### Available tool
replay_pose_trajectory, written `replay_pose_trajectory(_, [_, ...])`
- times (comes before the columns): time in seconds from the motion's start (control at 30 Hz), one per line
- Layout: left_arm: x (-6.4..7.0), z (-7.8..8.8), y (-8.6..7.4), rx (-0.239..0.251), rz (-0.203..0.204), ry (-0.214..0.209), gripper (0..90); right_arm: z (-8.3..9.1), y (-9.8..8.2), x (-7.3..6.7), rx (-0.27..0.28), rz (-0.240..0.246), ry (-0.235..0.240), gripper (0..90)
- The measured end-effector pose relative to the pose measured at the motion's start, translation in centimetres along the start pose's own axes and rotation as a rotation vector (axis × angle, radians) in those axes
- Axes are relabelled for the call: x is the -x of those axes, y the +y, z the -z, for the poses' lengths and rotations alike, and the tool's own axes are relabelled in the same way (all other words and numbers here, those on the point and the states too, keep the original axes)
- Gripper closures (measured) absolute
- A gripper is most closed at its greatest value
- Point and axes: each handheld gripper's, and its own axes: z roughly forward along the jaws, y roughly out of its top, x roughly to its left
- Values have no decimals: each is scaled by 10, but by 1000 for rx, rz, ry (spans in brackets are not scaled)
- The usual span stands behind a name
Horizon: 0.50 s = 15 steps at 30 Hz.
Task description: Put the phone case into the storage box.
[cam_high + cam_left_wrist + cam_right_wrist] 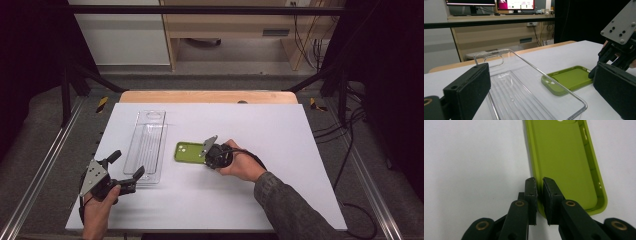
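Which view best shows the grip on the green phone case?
The right gripper view: the right gripper has its fingers pinching the green phone case by one side wall. The high view shows the case small, partly behind that gripper. The left gripper view shows it side-on, the grip hidden.

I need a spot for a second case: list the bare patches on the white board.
Free: the wide right part of the board, beyond the right gripper; the far strip behind the green case; the near edge between the forearms. Crowded: the left middle, where the clear tray, case and left gripper sit close.
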Motion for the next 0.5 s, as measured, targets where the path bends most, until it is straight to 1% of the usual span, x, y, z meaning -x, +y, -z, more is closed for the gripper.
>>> replay_pose_trajectory(0.2, [0,0,0,0,0,1,9,0,0,0,-1,9,-7,842])
replay_pose_trajectory(0.5, [0,0,0,0,1,1,10,0,0,-1,-3,26,-17,849])
